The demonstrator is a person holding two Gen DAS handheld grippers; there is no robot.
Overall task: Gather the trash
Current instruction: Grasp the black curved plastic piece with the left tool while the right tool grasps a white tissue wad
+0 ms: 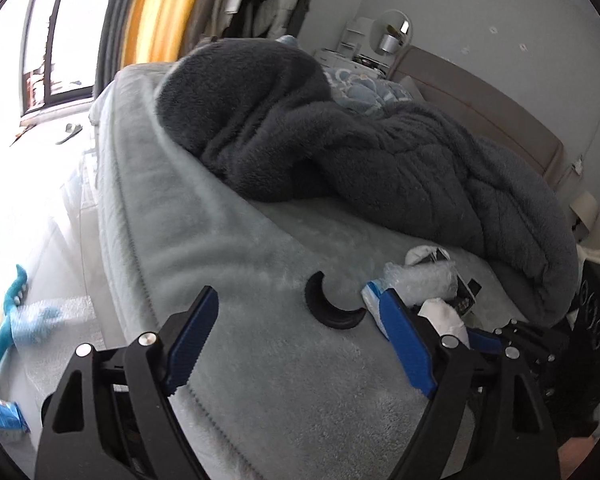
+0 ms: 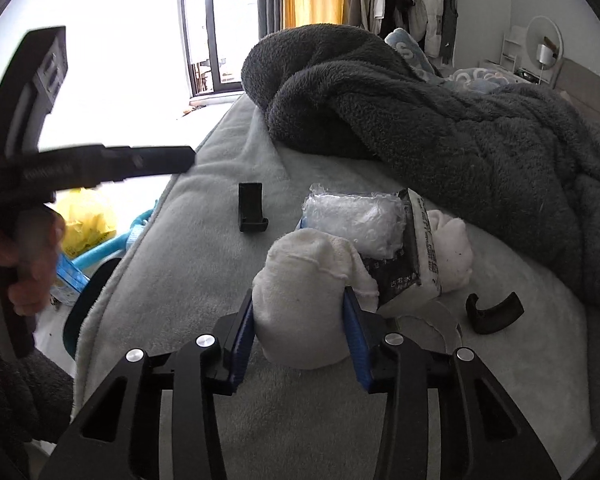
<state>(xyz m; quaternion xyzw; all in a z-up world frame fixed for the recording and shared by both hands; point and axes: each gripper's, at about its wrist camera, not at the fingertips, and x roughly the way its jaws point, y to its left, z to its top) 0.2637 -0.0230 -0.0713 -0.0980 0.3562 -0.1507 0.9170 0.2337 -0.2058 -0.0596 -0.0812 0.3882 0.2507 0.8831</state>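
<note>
A small heap of trash lies on the pale bed cover [image 2: 204, 280]. My right gripper [image 2: 300, 300] is shut on a white sock-like cloth [image 2: 304, 276] at the front of the heap. Behind it are a bubble-wrap packet [image 2: 356, 220], a black-and-white wrapper [image 2: 414, 256] and another white cloth [image 2: 456, 248]. My left gripper [image 1: 296, 298] hangs open over the cover, nothing between its fingers, just short of a black C-shaped piece [image 1: 332, 316]. The heap [image 1: 424, 280] sits right of its right finger. A hand holds the left gripper [image 2: 80, 164], blurred.
A dark grey fleece blanket [image 1: 340, 140] is piled across the bed behind the heap. A black clip [image 2: 252, 208] and a curved black piece [image 2: 494, 314] lie on the cover. On the floor left of the bed are a yellow bag [image 2: 86, 216], a blue brush [image 1: 4, 320] and a blue packet [image 1: 0, 416].
</note>
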